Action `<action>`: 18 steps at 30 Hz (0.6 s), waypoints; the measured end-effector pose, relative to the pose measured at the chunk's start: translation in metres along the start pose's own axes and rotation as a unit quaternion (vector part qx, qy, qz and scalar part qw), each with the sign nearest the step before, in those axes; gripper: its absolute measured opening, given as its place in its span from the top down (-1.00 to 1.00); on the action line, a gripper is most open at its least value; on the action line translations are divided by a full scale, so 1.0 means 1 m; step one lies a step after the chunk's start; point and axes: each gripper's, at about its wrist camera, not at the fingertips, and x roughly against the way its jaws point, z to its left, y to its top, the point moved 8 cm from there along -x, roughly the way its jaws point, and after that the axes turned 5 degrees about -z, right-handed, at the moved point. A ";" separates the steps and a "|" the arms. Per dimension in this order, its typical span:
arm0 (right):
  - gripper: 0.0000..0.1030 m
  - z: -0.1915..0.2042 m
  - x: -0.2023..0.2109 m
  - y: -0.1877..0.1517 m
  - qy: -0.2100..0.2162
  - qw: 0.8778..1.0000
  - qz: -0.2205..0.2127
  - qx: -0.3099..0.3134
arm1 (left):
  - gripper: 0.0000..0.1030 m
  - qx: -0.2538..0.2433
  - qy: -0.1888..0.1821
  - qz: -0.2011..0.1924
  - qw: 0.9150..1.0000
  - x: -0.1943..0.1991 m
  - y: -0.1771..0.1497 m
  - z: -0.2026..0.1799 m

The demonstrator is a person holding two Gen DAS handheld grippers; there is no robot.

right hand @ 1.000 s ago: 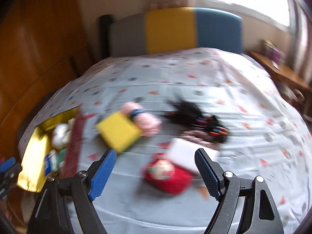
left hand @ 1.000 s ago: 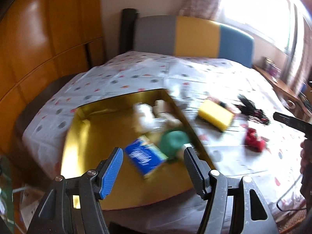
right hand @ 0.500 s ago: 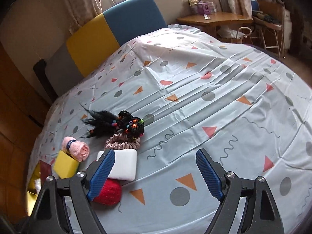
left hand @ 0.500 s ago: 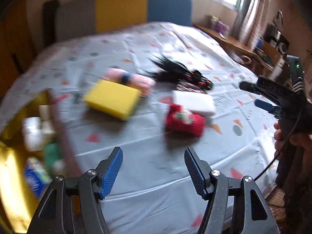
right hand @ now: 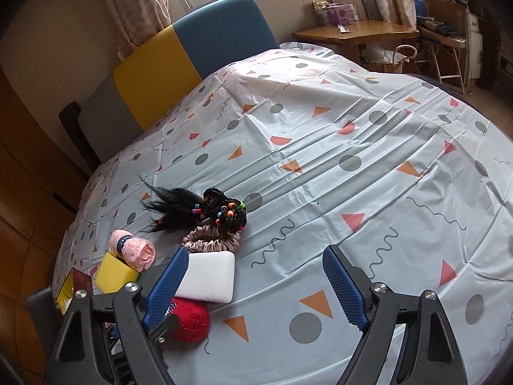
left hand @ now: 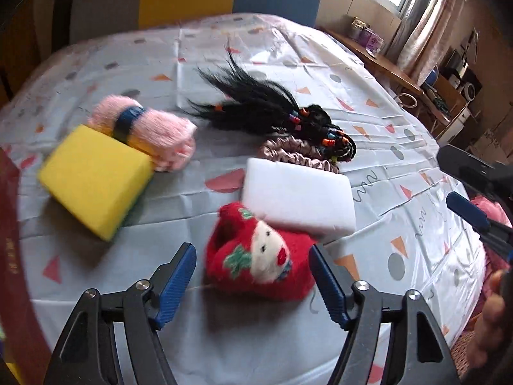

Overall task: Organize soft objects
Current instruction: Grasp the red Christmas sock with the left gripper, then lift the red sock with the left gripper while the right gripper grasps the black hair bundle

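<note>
A red plush with a white face (left hand: 259, 258) lies on the patterned bed sheet (left hand: 224, 337), between the fingers of my open left gripper (left hand: 253, 276). Behind it lie a white sponge block (left hand: 299, 197), a yellow sponge (left hand: 94, 178), a pink rolled towel (left hand: 150, 128), a beige scrunchie (left hand: 298, 155) and a black hairpiece with coloured beads (left hand: 272, 109). In the right wrist view my right gripper (right hand: 255, 287) is open and empty above the sheet, to the right of the white block (right hand: 208, 277) and the red plush (right hand: 190, 319).
A dark red box edge (left hand: 12, 256) stands at the far left. The headboard (right hand: 179, 54) is at the back, and a wooden desk (right hand: 356, 32) and a chair (right hand: 449, 41) stand to the right of the bed. The right gripper shows at the left wrist view's right edge (left hand: 474, 192).
My left gripper has swung right from the gold box and closed in on the red plush, which now sits between its fingers. My right gripper turned towards the open sheet.
</note>
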 end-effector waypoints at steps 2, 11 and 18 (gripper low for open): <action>-0.67 0.002 -0.001 -0.001 0.001 1.000 0.001 0.006 | 0.16 0.004 -0.006 0.007 1.000 -0.005 -0.004 0.002; -0.67 0.002 -0.008 -0.008 -0.010 1.000 0.014 0.022 | 0.43 -0.006 -0.046 0.003 0.999 0.039 -0.045 0.019; -0.62 0.024 -0.024 -0.031 0.007 0.995 0.058 0.075 | 0.41 -0.031 -0.049 -0.013 0.998 0.043 -0.061 0.021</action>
